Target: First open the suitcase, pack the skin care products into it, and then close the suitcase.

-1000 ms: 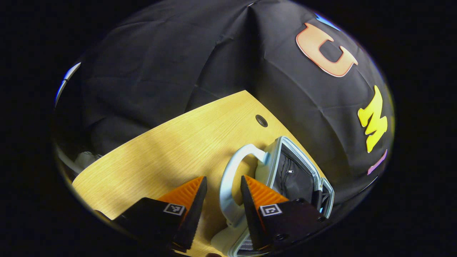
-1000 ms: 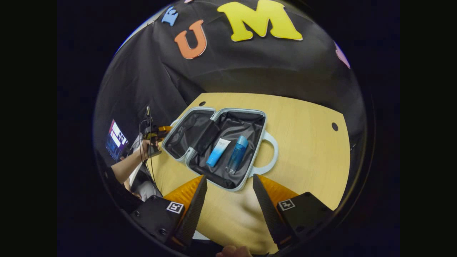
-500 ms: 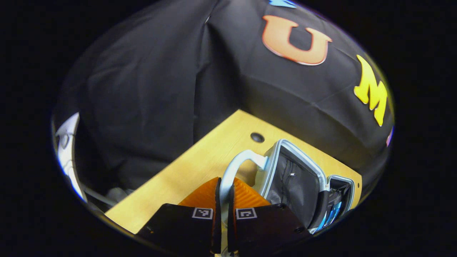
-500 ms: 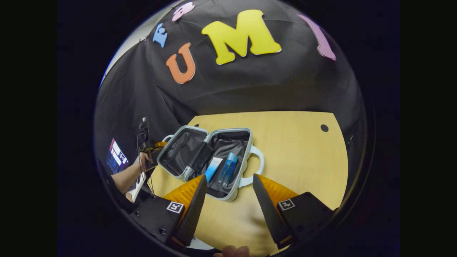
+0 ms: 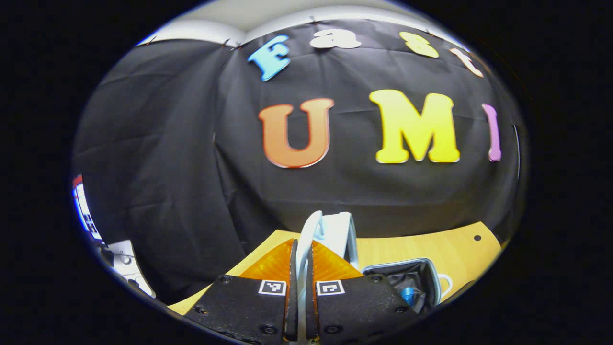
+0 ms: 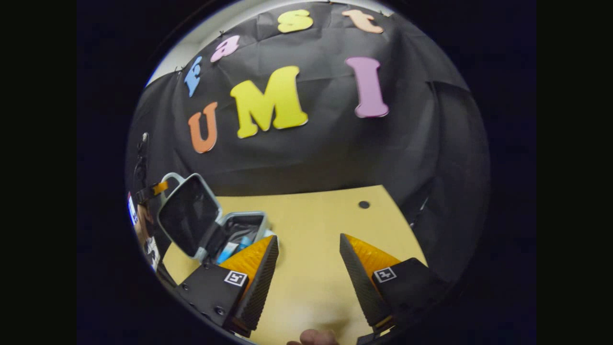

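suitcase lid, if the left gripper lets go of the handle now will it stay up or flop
Probably it would drop one way or the other. The lid stands steeply, near upright, held only by the left gripper shut on its handle. It looks like a rigid shell, so it should swing on the hinge rather than sag, likely shutting over the tube in the base half.

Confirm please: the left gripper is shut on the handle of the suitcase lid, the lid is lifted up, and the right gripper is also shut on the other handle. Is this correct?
Not quite. The right gripper is open over the bare table and holds nothing, as the right gripper view shows. The rest stands: the left gripper is shut on the lid handle, and the lid is lifted.
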`<state>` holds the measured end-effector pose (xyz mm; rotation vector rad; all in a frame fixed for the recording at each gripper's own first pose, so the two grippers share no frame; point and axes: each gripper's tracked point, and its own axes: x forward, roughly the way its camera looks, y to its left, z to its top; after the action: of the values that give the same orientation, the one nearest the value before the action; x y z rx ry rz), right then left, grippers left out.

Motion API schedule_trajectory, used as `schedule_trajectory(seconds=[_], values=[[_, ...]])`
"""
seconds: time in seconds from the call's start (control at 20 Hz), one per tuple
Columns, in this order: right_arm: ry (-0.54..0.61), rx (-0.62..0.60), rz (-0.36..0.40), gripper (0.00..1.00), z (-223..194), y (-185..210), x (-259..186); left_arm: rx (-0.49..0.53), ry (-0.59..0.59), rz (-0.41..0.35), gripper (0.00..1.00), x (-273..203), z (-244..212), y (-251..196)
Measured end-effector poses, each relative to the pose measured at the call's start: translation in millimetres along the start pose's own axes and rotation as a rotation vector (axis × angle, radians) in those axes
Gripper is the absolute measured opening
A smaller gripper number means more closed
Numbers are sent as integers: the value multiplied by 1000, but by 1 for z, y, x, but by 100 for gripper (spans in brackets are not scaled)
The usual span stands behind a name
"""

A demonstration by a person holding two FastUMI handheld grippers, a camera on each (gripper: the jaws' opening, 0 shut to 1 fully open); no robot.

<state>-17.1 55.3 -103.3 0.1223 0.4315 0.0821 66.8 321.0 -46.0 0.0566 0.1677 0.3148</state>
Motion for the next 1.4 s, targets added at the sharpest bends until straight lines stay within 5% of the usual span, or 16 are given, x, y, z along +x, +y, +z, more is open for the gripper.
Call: schedule_trajectory(seconds=[0.2,0.7,0.85,1.05,1.4], values=[[-69,-30,-85,78,10,-46,-32,37,-39,-29,9,-25,3,-73],[-64,-110,-223,77,10,-109,-80,86,30,-291,8,-37,-72,-242],[-60,-120,-269,72,11,-124,-87,100,72,-335,9,-34,-99,-272],[-34,-123,-298,77,6,-134,-91,112,127,-365,9,-32,-134,-296],[8,-122,-277,76,-3,-135,-83,180,159,-373,9,-34,-172,-313]])
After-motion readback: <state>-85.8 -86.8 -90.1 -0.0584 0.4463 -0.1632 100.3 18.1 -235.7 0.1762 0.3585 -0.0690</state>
